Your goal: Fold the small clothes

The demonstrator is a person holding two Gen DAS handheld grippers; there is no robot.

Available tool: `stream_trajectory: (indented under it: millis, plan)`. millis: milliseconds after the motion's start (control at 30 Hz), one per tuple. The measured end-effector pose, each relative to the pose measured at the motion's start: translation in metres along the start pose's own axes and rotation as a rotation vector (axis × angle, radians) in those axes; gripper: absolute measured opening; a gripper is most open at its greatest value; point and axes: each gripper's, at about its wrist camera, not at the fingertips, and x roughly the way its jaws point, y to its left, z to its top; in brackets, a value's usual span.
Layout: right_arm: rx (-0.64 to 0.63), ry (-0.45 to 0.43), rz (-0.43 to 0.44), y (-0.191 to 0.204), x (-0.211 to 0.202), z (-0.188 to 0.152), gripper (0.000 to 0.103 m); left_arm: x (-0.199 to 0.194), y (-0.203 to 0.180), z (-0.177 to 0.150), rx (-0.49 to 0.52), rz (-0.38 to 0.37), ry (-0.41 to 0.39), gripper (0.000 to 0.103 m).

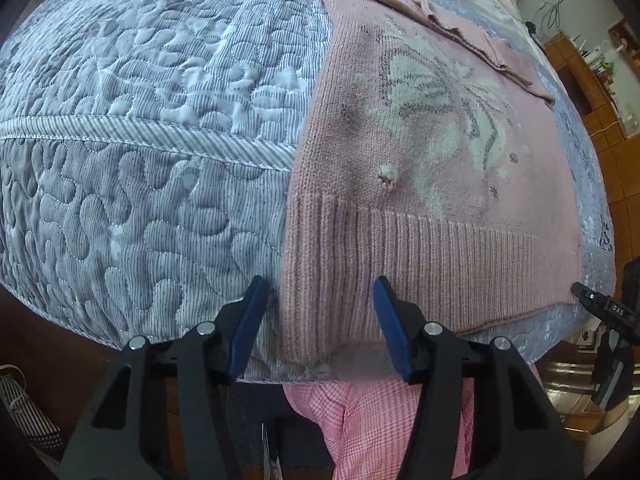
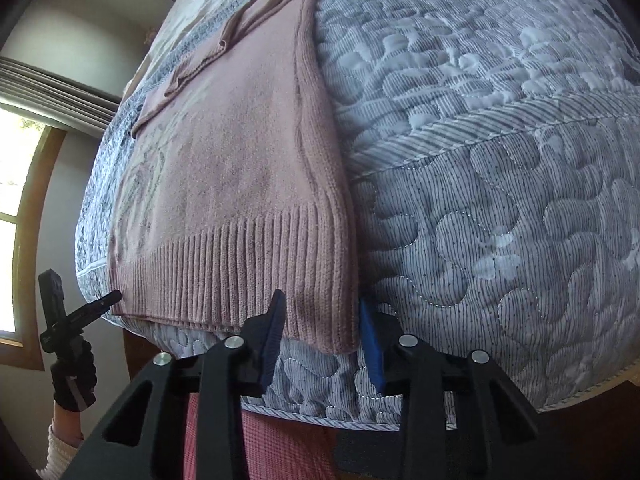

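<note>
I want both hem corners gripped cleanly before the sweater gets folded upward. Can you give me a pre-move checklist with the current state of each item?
1. Left gripper open around its hem corner: ok, fingers spread either side of the ribbed hem.
2. Right gripper open around the other corner: ok, the corner sits between its blue pads.
3. Fabric actually pinched: not ok, neither gripper has closed.
4. Pink sweater lying flat: ok, body is smooth on the quilted bed cover.
5. Sleeve tucked in: ok, it lies folded across the upper body.
6. Both layers of the hem between the pads: cannot tell.
</note>
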Motion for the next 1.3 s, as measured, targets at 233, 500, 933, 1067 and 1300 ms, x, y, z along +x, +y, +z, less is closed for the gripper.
stream_trajectory:
  millis: [233,500,933,1067,1300]
  plan:
    - [-0.004,0.004,0.029,-0.002,-0.008,0.000,0.012,-0.008,0.010,-0.001,-0.045,-0.054,0.009,0.009]
    - [0.007,-0.024,0.148,0.003,-0.028,0.006,0.011,-0.032,0.010,-0.003,-0.067,-0.138,-0.044,0.007]
    - [0.048,-0.139,0.318,0.018,-0.080,0.091,0.010,-0.088,-0.007,0.075,-0.098,-0.262,-0.233,0.007]
    - [0.090,-0.135,0.316,0.016,-0.071,0.124,0.010,-0.077,-0.001,0.108,-0.130,-0.238,-0.235,0.007]
    - [0.127,-0.095,0.267,0.012,-0.042,0.172,0.010,-0.036,0.010,0.150,-0.188,-0.197,-0.185,0.007]
